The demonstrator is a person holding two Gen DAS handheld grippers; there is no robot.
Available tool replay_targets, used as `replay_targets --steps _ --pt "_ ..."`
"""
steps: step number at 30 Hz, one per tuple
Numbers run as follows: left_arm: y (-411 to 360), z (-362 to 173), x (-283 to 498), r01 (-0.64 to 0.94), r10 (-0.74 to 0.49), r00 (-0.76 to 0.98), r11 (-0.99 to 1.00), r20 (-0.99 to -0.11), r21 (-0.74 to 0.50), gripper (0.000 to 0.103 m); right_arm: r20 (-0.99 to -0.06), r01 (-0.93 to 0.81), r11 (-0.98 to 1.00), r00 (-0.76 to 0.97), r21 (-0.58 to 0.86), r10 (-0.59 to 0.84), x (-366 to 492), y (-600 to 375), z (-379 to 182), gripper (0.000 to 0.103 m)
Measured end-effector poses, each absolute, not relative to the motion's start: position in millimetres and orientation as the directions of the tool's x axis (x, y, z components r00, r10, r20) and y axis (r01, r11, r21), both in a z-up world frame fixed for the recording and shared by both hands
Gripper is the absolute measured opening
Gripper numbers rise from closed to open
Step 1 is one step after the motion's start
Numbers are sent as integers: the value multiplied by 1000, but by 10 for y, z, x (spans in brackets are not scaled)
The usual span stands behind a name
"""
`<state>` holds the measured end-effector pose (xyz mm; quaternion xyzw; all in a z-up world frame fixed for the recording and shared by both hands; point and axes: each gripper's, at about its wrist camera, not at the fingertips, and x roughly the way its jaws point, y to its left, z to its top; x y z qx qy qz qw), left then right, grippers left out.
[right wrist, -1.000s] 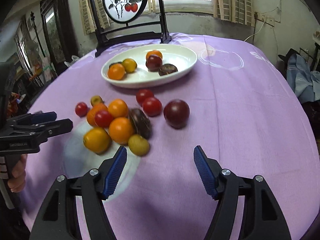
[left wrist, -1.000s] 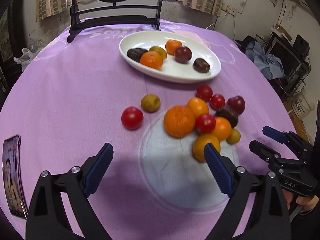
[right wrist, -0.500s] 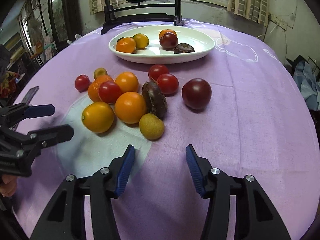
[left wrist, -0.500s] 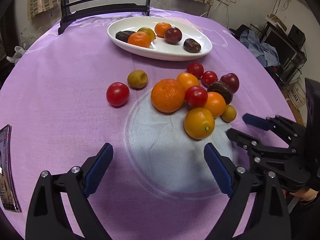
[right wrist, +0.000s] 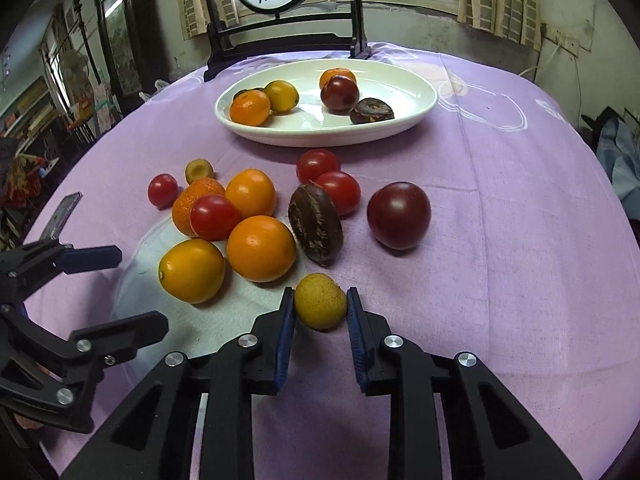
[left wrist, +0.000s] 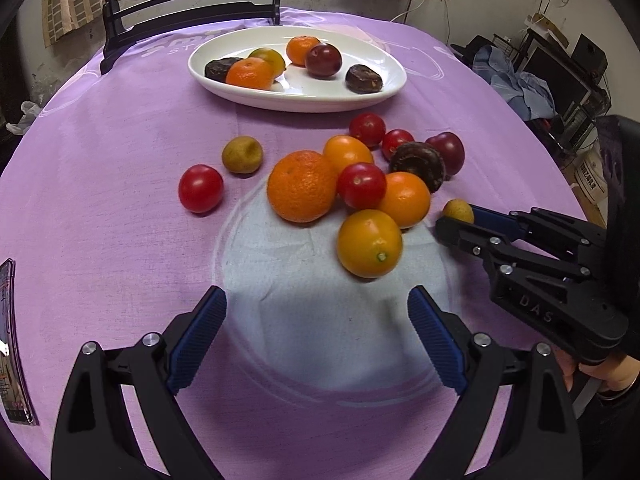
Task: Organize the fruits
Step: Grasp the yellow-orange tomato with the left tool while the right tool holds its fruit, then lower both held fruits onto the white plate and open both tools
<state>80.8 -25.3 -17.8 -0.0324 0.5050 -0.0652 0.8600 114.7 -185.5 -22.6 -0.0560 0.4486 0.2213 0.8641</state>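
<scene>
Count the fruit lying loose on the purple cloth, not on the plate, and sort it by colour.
Orange fruit: 4
Bright red fruit: 4
Olive-yellow fruit: 2
Dark red fruit: 1
Dark brown fruit: 1
Total: 12

Between the fingers of the right gripper [right wrist: 320,312] sits a small round fruit [right wrist: 320,306], touched by both pads. Just ahead of it lies a cluster of fruit [right wrist: 256,236] on the tablecloth [right wrist: 500,240], with a flat wrinkled fruit [right wrist: 316,224] straight ahead and a lone plum [right wrist: 399,215] ahead to the right; farther ahead stands the plate [right wrist: 404,120] with six fruits in it. The left gripper [right wrist: 120,288] lies to the left, its fingers apart, the nearest orange fruit [left wrist: 369,243] just ahead of it.
</scene>
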Motion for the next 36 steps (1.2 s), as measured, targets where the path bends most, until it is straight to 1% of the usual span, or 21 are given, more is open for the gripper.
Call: replay_targets --steps 8,10,12,14,16,17,18,22,27,36 --pt "-437 -236 877 78 -108 486 994 -867 -80 90 -781 -400 905 516 144 352 1079 -2071 -169 26" --pt "-483 -277 926 85 -98 472 994 -876 -65 76 -778 -393 907 520 151 354 1072 -2114 -163 26" --pt "-529 -295 972 78 -69 476 996 -877 -36 75 -776 -395 906 518 154 358 1063 -2129 -160 26" --pt "-564 -301 1014 75 -51 480 997 -876 -17 71 -777 -405 902 517 148 359 1051 -2110 -168 26" --pt "-592 -288 1052 74 -34 491 997 -870 3 55 -780 -416 899 513 139 358 1043 -2079 -175 26" --pt "-602 -279 1064 84 -44 492 996 -870 -3 50 -783 -421 897 510 134 356 1038 -2063 -185 26" --pt "-610 -256 1060 99 -67 495 995 -866 -20 35 -784 -424 896 509 130 354 1035 -2054 -192 26" --pt "-569 -195 977 84 -35 518 996 -855 10 36 -786 -420 898 509 130 351 1044 -2053 -206 26" --pt "-385 -93 825 76 -69 526 997 -848 -34 35 -772 -421 897 525 131 359 1026 -2056 -183 26" --pt "-145 230 715 101 -118 579 992 -807 -73 35 -701 -401 896 583 191 411 985 -2131 64 26"
